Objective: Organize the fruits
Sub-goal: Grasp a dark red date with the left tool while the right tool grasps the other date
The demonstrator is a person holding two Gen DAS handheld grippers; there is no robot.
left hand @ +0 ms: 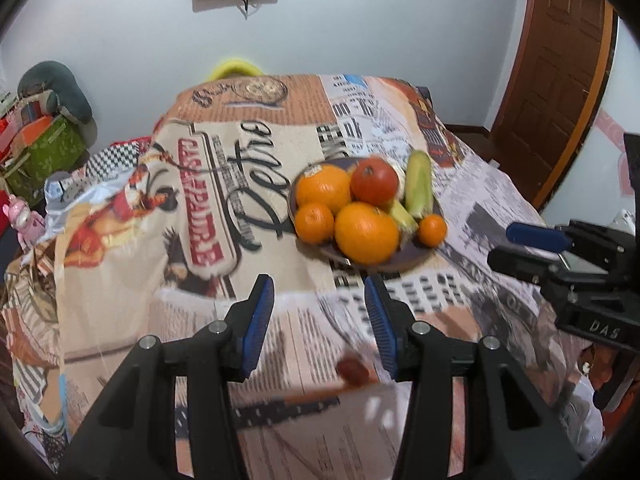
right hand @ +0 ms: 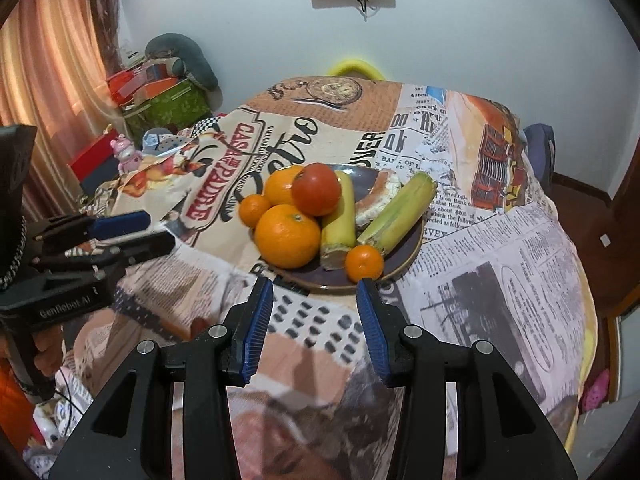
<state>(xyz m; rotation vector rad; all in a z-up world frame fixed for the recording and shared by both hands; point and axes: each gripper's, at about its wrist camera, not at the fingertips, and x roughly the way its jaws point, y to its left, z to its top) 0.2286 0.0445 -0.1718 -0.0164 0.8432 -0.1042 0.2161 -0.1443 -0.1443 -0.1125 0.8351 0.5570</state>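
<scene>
- The plate (right hand: 404,256) is sitting on the cloth-covered desk (right hand: 500,280), holding all the fruit in one pile.
- Both tools are hovering at the near edge of the desk, short of the plate: the left tool (left hand: 320,320) and the right tool (right hand: 316,320) are each standing released, jaws spread wide, gripping nothing.
- The right tool is pointing nearly at the small mandarin (right hand: 364,263) by the plate's near rim; this looks like the easiest first pick, being loose and unburied.
- The tomato (right hand: 316,189) is resting on top of the oranges (right hand: 287,236); it is probably soft and thin-skinned, so a light squeeze across its widest part would suit.
- The oranges are looking firm, round and heavier; a grip across the middle should be holding them, though their round skin may be slipping.
- The two long yellow-green pieces (right hand: 396,212) are lying tilted over the plate; taking hold mid-length across the narrow width seems best.
- A pale, crusty item (right hand: 380,200) behind them is hard to identify.
- Lifting a lower orange first could be sending the tomato rolling.
</scene>
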